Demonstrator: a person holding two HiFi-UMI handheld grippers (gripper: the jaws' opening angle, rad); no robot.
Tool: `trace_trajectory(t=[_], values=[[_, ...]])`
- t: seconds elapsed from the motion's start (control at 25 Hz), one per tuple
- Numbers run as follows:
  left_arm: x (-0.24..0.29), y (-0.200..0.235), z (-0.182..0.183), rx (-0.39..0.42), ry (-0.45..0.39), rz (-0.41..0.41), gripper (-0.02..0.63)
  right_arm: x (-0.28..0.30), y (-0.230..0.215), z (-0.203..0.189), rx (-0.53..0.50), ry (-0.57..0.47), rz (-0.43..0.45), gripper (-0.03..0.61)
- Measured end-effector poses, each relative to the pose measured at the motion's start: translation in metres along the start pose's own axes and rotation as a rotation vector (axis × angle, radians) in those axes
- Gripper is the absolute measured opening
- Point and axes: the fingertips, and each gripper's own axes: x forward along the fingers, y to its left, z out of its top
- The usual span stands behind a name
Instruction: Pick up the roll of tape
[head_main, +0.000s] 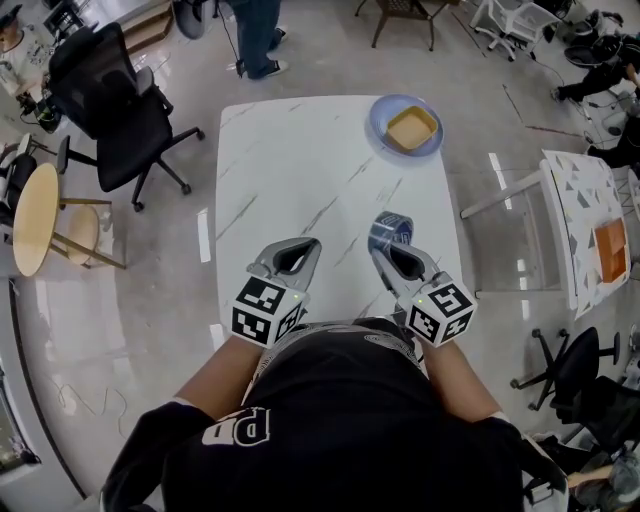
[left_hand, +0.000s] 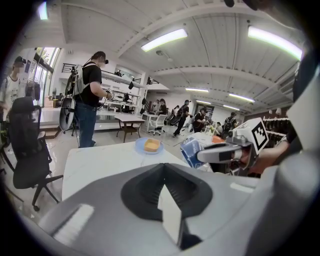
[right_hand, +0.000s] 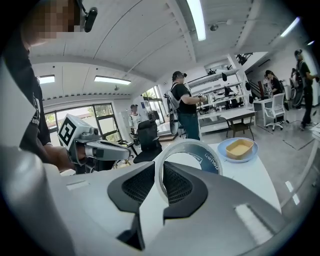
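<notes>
The roll of tape (head_main: 388, 228), a blue ring with a pale rim, is over the near right part of the white marble table (head_main: 300, 170). My right gripper (head_main: 384, 248) is shut on its wall. In the right gripper view the roll of tape (right_hand: 212, 161) stands upright between the jaws. The left gripper view shows the same roll (left_hand: 192, 149) at the tip of the right gripper (left_hand: 220, 153). My left gripper (head_main: 308, 250) is shut with nothing in it, near the table's front edge. Whether the roll touches the table is unclear.
A blue plate (head_main: 380, 112) with a yellow container (head_main: 412, 127) sits at the table's far right. A black office chair (head_main: 110, 100) and a round wooden table (head_main: 35, 215) stand to the left. A person (head_main: 258, 35) stands beyond the far edge. Another table (head_main: 585, 215) stands to the right.
</notes>
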Motion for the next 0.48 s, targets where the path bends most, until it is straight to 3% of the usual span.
trace_trajectory(t=[0.48], values=[[-0.0037, -0.0024, -0.0021, -0.01, -0.004, 0.02, 0.055, 0.0025, 0.0005, 0.0003, -0.023, 0.009, 0.026, 0.049]])
